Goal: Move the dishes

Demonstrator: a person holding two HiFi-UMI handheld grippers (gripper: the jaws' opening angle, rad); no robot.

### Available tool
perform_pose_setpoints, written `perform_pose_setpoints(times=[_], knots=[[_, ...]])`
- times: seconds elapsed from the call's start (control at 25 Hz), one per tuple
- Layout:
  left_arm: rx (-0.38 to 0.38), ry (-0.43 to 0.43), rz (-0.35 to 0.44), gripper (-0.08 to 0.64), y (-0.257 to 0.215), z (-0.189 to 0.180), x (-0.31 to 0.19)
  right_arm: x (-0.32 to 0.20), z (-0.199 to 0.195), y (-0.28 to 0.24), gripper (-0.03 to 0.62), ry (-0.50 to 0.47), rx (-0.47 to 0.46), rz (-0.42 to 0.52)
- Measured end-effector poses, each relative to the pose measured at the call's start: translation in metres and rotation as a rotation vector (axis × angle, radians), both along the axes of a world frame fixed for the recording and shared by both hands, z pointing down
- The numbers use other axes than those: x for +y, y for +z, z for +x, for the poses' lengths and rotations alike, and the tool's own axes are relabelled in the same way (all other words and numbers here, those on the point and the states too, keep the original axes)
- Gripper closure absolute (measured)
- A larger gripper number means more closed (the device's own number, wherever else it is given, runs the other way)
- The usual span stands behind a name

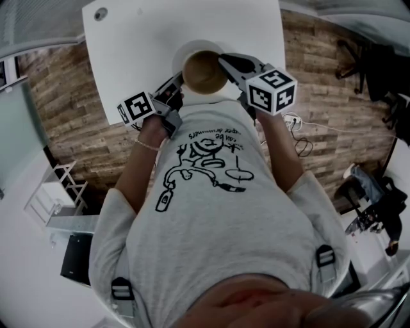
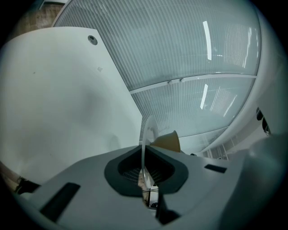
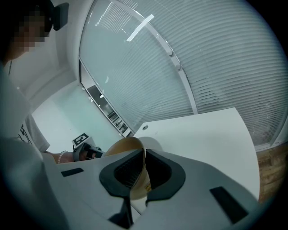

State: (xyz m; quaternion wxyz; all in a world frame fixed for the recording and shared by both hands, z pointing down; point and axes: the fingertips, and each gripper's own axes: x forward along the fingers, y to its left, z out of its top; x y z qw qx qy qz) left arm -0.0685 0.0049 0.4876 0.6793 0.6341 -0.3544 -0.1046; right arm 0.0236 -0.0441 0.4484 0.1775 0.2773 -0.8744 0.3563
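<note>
A white plate (image 1: pixel 182 54) rests near the front edge of a white table (image 1: pixel 147 45), and a brown paper bowl (image 1: pixel 204 69) sits on it. My left gripper (image 1: pixel 177 82) comes in from the left and is shut on the plate's rim; in the left gripper view the thin rim (image 2: pixel 147 130) runs between the pads of the left gripper (image 2: pixel 144 173), with the bowl (image 2: pixel 168 142) behind. My right gripper (image 1: pixel 224 62) is shut on the bowl's right rim. In the right gripper view the bowl's wall (image 3: pixel 123 146) is pinched in the right gripper (image 3: pixel 144 168), and the plate (image 3: pixel 152 143) lies beyond.
The tabletop (image 3: pixel 207 139) stretches away past the dishes, with a round cable hole (image 1: pixel 100 13) at its far left corner. Wooden floor (image 1: pixel 64 102) surrounds the table. A black chair (image 1: pixel 359 61) and cables (image 1: pixel 301 138) are to the right, a white rack (image 1: pixel 57 192) to the left.
</note>
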Motion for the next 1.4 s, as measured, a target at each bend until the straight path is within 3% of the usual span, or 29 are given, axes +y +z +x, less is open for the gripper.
perform_pose_setpoints(times=[0.8, 1.4], knots=[[0.021, -0.020, 0.006, 0.549, 0.002, -0.007, -0.008, -0.017, 0.016, -0.007, 0.548, 0.043, 0.022, 0.021], [-0.027, -0.063, 0.004, 0.551, 0.010, -0.042, -0.009, -0.019, 0.025, 0.008, 0.549, 0.095, 0.057, -0.007]])
